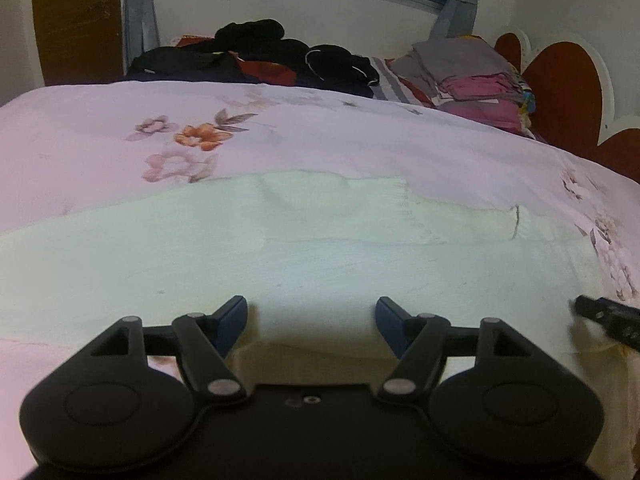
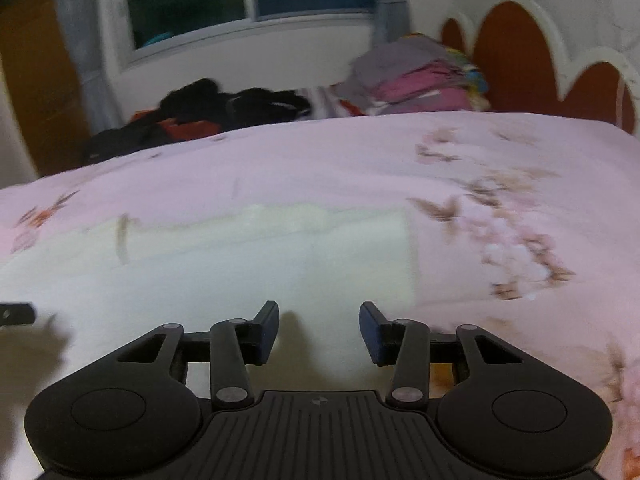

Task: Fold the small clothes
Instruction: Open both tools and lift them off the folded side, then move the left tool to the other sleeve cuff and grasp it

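Observation:
A pale cream garment (image 1: pixel 320 248) lies spread flat on the pink floral bedsheet (image 1: pixel 100 140). My left gripper (image 1: pixel 311 304) hangs open over the garment's near edge, with nothing between its blue pads (image 1: pixel 234 320). The tip of the right gripper (image 1: pixel 604 316) shows at the right border of the left wrist view. In the right wrist view the same garment (image 2: pixel 260 256) fills the left and middle. My right gripper (image 2: pixel 319 310) stands open above the garment's near right part, close to its right edge. A tip of the left gripper (image 2: pixel 16 314) pokes in at the left border.
A heap of dark and red clothes (image 1: pixel 256 56) (image 2: pixel 224 108) lies at the bed's far side under the window. A folded stack of grey and pink cloth (image 1: pixel 472 76) (image 2: pixel 420 80) sits by the scalloped red headboard (image 1: pixel 568 92). A wooden panel (image 1: pixel 76 20) stands far left.

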`<state>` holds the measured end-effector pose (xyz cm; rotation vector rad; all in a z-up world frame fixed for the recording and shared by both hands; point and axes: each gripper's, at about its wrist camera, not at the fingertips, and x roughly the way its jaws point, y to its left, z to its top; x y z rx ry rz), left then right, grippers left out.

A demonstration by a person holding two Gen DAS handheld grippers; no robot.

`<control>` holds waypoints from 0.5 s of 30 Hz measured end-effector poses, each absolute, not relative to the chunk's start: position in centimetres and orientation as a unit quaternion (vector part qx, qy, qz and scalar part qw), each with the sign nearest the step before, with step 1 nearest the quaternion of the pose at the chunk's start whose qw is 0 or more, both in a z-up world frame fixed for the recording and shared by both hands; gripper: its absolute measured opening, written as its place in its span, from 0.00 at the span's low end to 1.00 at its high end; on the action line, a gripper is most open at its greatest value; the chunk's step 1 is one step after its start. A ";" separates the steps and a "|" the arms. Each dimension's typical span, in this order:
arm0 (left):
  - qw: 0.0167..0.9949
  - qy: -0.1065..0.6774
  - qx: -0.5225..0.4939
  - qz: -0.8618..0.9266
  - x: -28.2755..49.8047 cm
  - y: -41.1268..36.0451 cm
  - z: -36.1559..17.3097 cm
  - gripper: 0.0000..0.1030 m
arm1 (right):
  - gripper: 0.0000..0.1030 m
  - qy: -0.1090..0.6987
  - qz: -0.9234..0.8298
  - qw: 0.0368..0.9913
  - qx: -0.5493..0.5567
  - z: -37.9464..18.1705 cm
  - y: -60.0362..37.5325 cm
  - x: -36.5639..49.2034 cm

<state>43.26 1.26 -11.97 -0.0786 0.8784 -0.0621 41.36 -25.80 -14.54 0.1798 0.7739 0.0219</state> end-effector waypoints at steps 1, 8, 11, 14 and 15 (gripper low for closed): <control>0.904 0.425 -0.038 -0.028 43.0 1.6 -11.7 0.68 | 0.43 0.389 0.012 0.918 0.078 -15.0 -25.1 41.7; 0.910 0.412 -0.046 -0.002 40.9 4.9 -10.0 0.71 | 0.43 0.386 0.035 0.918 0.084 -13.6 -22.4 41.5; 0.908 0.413 -0.060 0.014 40.2 7.0 -9.7 0.71 | 0.43 0.378 0.069 0.919 0.084 -12.4 -19.6 41.2; 0.907 0.414 -0.072 0.032 39.5 9.3 -9.5 0.70 | 0.43 0.375 0.103 0.918 0.080 -11.6 -16.5 41.1; 0.907 0.413 -0.075 0.037 39.2 10.1 -9.4 0.70 | 0.43 0.375 0.113 0.917 0.079 -11.4 -15.6 41.1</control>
